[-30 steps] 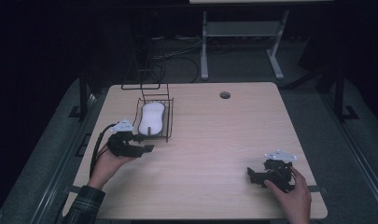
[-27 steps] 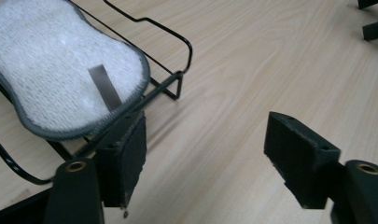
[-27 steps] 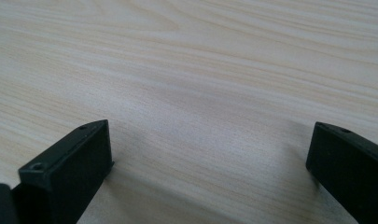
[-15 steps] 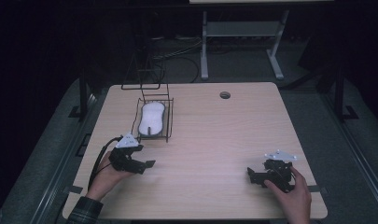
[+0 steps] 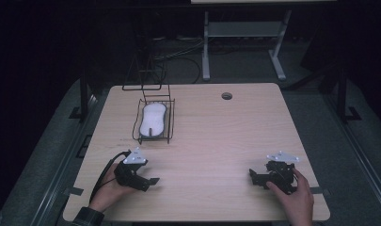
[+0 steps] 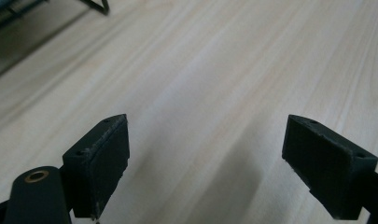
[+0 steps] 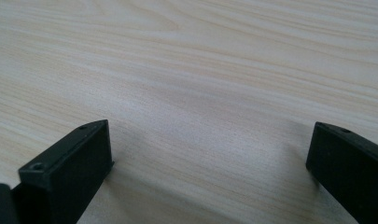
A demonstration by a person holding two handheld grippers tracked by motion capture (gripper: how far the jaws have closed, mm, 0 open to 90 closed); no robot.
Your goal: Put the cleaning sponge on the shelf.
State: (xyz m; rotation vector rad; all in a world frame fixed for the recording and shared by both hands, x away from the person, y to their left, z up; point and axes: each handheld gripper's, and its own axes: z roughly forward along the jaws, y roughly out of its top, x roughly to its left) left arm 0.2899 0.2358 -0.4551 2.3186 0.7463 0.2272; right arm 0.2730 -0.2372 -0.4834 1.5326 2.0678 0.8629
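Note:
A white oblong object lies inside a small black wire basket at the left middle of the wooden table. My left gripper rests low near the table's front left, a hand behind it; its jaws stand wide apart over bare wood, also seen as the left gripper in its own view. At the front right my right gripper sits on the table, held by a hand, jaws open and pointing left. The right gripper holds nothing.
A round cable hole is in the table's far middle. A wire frame rises behind the basket. Beyond the far edge stand a white metal stand and cables on a dark floor.
My left gripper has drawn back from beside the basket toward the table's front left edge. The right gripper has stayed in place.

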